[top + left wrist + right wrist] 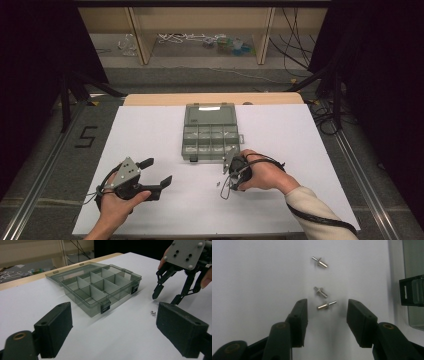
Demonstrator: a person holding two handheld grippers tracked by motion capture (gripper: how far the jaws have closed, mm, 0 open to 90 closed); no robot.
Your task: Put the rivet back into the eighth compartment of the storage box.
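Matte black pads [300,320] flanking shiny flanged rivet [326,305]

Lab: cables [295,47], black curtains [380,75]

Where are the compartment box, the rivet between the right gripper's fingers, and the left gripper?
compartment box [210,138], high view, on a divider in the tray.
rivet [325,305], right gripper view, on its flange, between the fingers but untouched.
left gripper [156,172], high view, midway between its two open fingertips.

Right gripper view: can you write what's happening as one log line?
right gripper: open, jaws astride nearest rivet, not touching | two more rivets beyond | left gripper: open, empty | organizer box: lid open
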